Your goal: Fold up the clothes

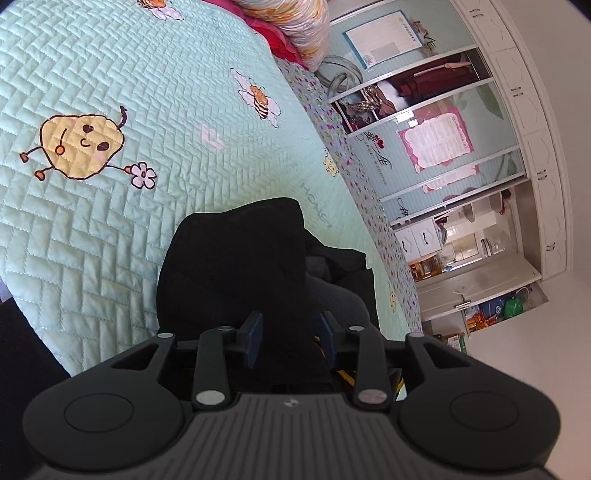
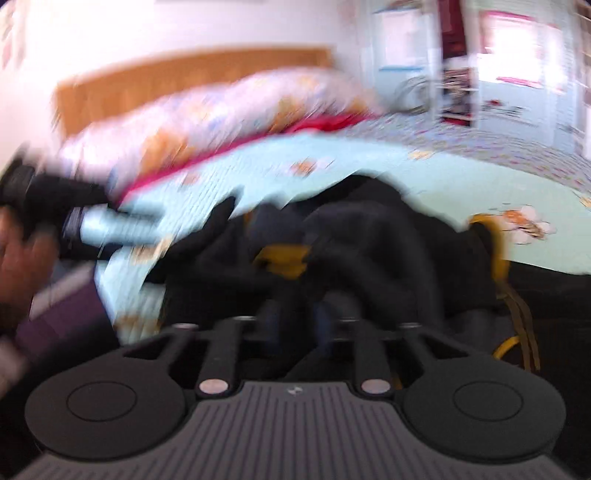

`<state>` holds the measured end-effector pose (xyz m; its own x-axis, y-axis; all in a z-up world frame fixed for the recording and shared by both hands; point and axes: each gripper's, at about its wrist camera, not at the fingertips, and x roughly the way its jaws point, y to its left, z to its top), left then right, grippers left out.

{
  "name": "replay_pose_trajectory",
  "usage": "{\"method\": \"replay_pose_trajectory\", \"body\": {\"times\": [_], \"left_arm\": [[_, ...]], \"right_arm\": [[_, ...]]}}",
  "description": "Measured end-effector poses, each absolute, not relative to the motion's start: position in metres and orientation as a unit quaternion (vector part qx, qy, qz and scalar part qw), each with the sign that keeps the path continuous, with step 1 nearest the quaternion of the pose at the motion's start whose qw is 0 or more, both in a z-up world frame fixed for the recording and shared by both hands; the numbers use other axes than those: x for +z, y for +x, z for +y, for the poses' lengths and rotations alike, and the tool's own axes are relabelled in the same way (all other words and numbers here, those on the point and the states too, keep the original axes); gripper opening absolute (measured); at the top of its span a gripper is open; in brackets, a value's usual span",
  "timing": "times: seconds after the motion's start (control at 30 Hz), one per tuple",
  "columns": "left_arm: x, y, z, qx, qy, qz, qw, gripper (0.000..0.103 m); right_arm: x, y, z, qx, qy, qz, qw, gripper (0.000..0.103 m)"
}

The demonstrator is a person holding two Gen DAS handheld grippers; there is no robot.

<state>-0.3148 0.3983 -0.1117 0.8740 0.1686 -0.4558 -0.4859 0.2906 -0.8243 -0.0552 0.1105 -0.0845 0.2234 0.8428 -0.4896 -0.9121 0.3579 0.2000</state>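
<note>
1. Here we see a black fabric garment with yellow trim (image 1: 236,266) lying bunched on the pale green quilted bedspread with bee and honey-pot prints (image 1: 147,92), close to the bed's near edge.

2. Our left gripper (image 1: 290,332) has its two dark blue pads (image 1: 255,328) set apart, with a fold of the black cloth running between them toward 12 o'clock. We judge it is pinching that fold, though the pads do not visibly press flat on it.

3. Our right gripper (image 2: 295,317) is heavily blurred. Its fingers sit against dark cloth at 12 o'clock, and we cannot tell whether they are spread or closed on anything.

4. In the right wrist view the garment (image 2: 369,236) spreads from 10 o'clock to 2 o'clock, so its long axis runs roughly across the fingers. A yellow band (image 2: 282,258) lies straight ahead, and a yellow edge (image 2: 496,251) curls at 2 o'clock.

5. The relation that matters, in our judgement: the cloth lies directly ahead of both grippers and touches or nearly touches each, with the bulk extending away toward 12 o'clock on the left side. The left gripper looks better seated for lifting an edge.

6. A floral pillow (image 1: 291,26) rests at the bed's far end, well apart from the garment.
</note>
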Motion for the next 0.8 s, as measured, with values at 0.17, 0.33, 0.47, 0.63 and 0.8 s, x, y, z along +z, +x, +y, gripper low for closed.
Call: {"method": "replay_pose_trajectory", "body": {"times": [0.17,0.33,0.47,0.63,0.8], "left_arm": [[-0.115,-0.322,0.396,0.209,-0.563,0.137,0.788,0.036],[-0.124,-0.314,0.396,0.209,-0.566,0.15,0.783,0.037],[-0.13,-0.31,0.397,0.215,-0.568,0.163,0.778,0.037],[-0.137,-0.307,0.401,0.223,-0.573,0.17,0.77,0.038],[-0.136,-0.302,0.398,0.216,-0.569,0.17,0.775,0.039]], "right_arm": [[-0.079,0.045,0.082,0.47,0.081,0.298,0.827,0.072],[-0.115,0.132,0.086,0.435,0.119,0.388,0.804,0.075],[-0.163,0.175,0.089,0.41,0.18,0.457,0.769,0.075],[-0.175,0.164,0.107,0.449,0.191,0.489,0.723,0.065],[-0.13,0.088,0.122,0.531,0.105,0.432,0.722,0.034]]}}
